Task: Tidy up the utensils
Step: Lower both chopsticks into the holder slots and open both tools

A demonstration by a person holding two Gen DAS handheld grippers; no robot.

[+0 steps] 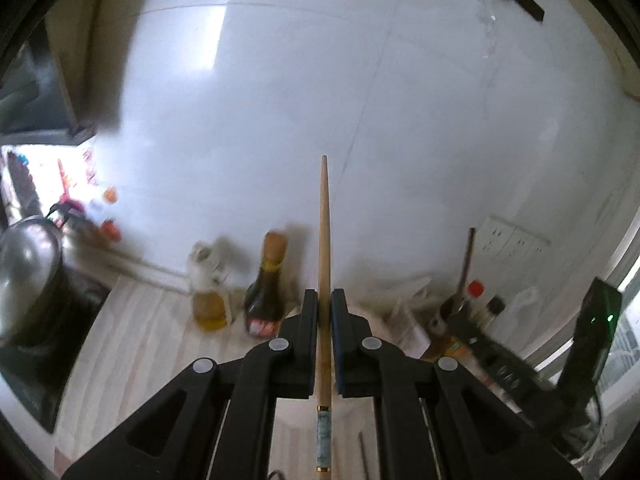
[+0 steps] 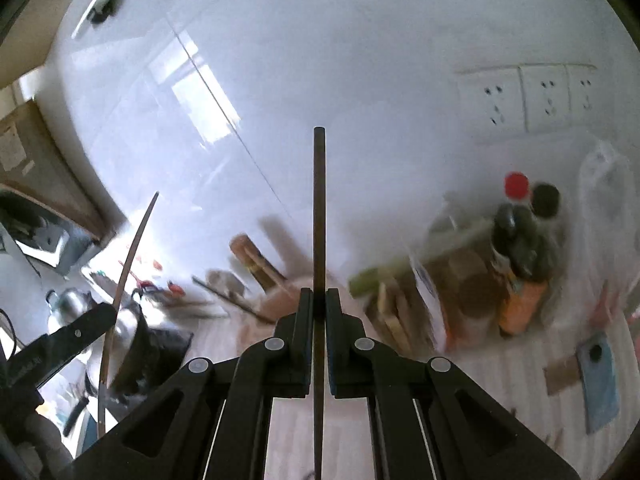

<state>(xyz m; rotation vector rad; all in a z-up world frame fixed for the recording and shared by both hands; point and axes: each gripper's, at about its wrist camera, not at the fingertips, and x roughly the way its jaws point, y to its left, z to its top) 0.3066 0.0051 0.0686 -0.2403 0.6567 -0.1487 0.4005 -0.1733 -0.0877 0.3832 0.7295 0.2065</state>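
Observation:
My left gripper (image 1: 324,300) is shut on a light wooden chopstick (image 1: 324,232) that points up toward the white tiled wall; its decorated butt end sits low between the arms. My right gripper (image 2: 319,298) is shut on a dark chopstick (image 2: 319,208) that also points upward. In the right wrist view the left gripper (image 2: 110,314) shows at the far left with the light chopstick (image 2: 130,256) standing out of it. In the left wrist view the right gripper's body and the dark chopstick (image 1: 465,264) show at the right.
On the pale wooden counter stand an oil bottle (image 1: 208,296), a dark sauce bottle (image 1: 266,292), more bottles (image 2: 524,256) and a carton at the right. A steel pot (image 1: 28,264) sits on the stove at left. Wall sockets (image 2: 532,100) are at upper right. A cleaver (image 2: 596,380) lies at right.

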